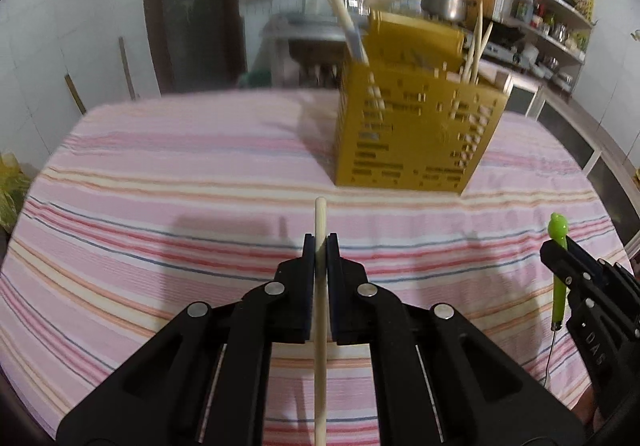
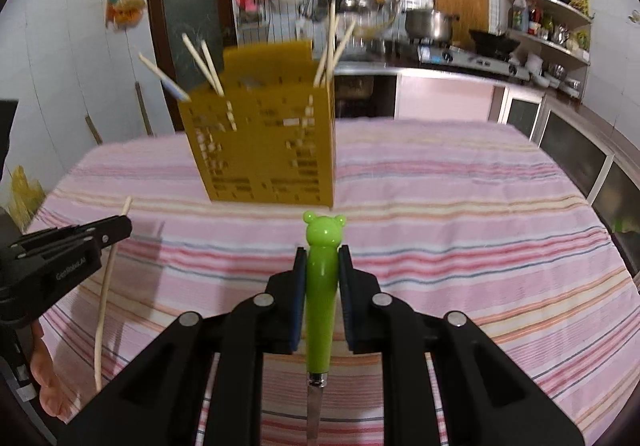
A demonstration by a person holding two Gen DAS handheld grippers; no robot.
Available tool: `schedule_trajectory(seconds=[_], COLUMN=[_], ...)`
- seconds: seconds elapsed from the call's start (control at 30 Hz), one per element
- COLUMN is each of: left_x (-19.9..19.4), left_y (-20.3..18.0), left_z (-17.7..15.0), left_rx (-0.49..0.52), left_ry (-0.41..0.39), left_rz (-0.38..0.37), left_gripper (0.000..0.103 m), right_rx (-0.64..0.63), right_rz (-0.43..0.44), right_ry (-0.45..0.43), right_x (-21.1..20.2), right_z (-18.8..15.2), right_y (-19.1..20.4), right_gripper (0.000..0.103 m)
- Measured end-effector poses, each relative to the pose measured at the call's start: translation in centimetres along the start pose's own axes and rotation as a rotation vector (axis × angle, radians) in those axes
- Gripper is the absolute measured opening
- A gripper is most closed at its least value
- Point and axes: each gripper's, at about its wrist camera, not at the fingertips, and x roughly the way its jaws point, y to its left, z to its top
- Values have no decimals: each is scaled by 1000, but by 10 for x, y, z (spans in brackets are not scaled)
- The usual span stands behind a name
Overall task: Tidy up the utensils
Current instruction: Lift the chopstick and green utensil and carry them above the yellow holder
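Note:
My left gripper (image 1: pixel 320 242) is shut on a pale wooden chopstick (image 1: pixel 320 310), held above the striped tablecloth. My right gripper (image 2: pixel 322 254) is shut on the green bear-headed handle of a metal utensil (image 2: pixel 322 286). A yellow perforated utensil holder (image 1: pixel 416 126) stands on the table ahead of both grippers, with several chopsticks (image 2: pixel 208 64) sticking out of it. In the right wrist view the holder (image 2: pixel 264 142) is ahead and slightly left. The right gripper with the green utensil (image 1: pixel 559 266) shows at the right in the left wrist view. The left gripper with its chopstick (image 2: pixel 106 282) shows at the left in the right wrist view.
The table is covered by a pink striped cloth (image 1: pixel 200 174). Behind it are a dark door (image 2: pixel 188 6), a counter with a stove and pot (image 2: pixel 430 24), shelves with bottles (image 2: pixel 548 26) and low cabinets (image 2: pixel 580 154) on the right.

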Motion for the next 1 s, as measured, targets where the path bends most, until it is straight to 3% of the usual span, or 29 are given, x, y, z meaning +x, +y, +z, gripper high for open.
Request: schedule_trajectory(seconds=[0.37,1.0], left_x=[-63,-88], left_y=[32,51], left_z=[-8,-8], left_rx=[-23,-76], left_ry=[-194,-282], left_rz=[19,-13], left_gripper=[4,4], right_rx=[22,-17], right_rz=[1,5], right_ry=[-187,-275], right_x=[-41,-67], right_z=[3,10], right_y=[5,24], right_gripper=[16,15])
